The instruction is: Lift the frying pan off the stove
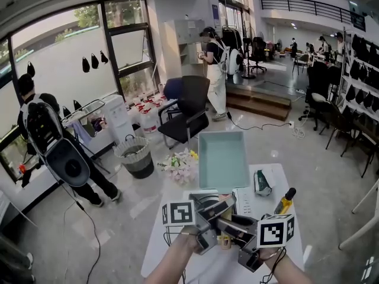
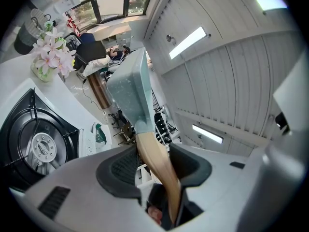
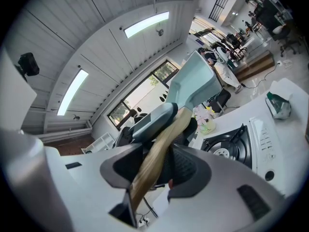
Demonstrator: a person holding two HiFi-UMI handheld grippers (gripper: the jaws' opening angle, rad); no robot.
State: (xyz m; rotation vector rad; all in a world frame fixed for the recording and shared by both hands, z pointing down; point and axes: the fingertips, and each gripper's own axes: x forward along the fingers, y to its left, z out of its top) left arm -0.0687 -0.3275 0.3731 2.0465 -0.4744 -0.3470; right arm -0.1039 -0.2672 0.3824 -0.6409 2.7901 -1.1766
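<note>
Teal frying pan (image 1: pixel 222 158) (wooden handle (image 2: pixel 157 163)) hangs clear of stove (image 2: pixel 41 149).

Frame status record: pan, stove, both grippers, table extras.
frying pan: teal, square, up off the stove
wooden handle: between the jaws of both grippers
left gripper: shut on wooden handle
right gripper: shut on wooden handle
stove: black, burner bare
table: white, also holds flowers and a bottle

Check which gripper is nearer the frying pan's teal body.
Left. The left gripper clamps the wooden handle below the pan body; the right gripper clamps it further down.
</note>
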